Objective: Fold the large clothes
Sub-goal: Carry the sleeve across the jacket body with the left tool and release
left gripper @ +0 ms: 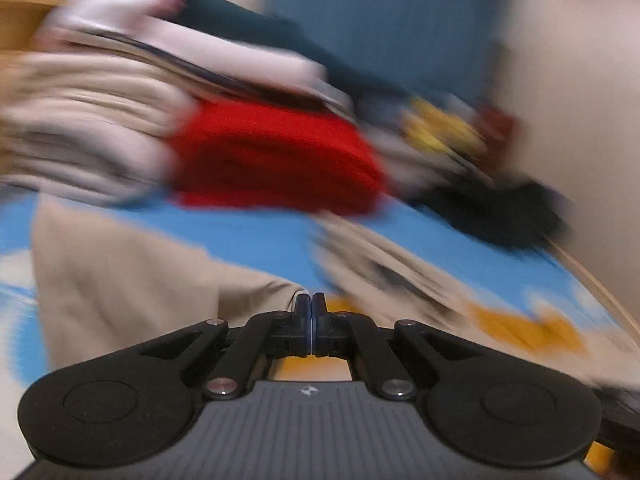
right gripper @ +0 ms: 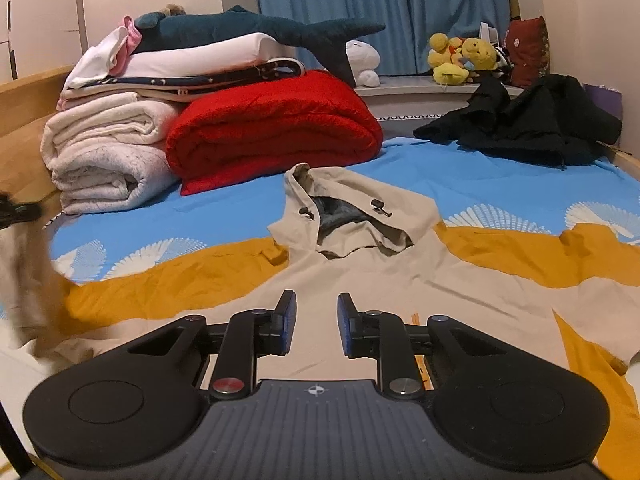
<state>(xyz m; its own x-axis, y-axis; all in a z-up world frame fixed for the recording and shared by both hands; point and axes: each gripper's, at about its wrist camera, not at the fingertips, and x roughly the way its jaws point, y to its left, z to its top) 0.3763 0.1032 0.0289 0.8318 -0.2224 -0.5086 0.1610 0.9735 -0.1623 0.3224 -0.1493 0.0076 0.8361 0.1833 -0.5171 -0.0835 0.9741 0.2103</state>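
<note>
Far left of the right gripper (right gripper: 317, 314), a stack of folded bedding sits on the bed: nubbly white towels (right gripper: 104, 152) at the bottom, smooth white and star-printed layers above, and a plush teal shark (right gripper: 248, 28) on top. Beside it lies a thick red quilt (right gripper: 276, 124), rolled into a soft, rounded bundle. Straight ahead of the right gripper, the beige hooded coat (right gripper: 360, 240) is spread flat on the blue-and-mustard bedsheet (right gripper: 500, 184), its matte cloth lightly creased, its hood rumpled open with toggle cords showing. The right gripper hangs just above the coat's body, jaws partly apart with nothing between them. In the blurred left wrist view, the left gripper (left gripper: 311, 312) is pinched closed on a beige fold of the coat (left gripper: 160, 280). Farther right, a crumpled black jacket (right gripper: 532, 120) lies near yellow plush toys (right gripper: 460, 60).
</note>
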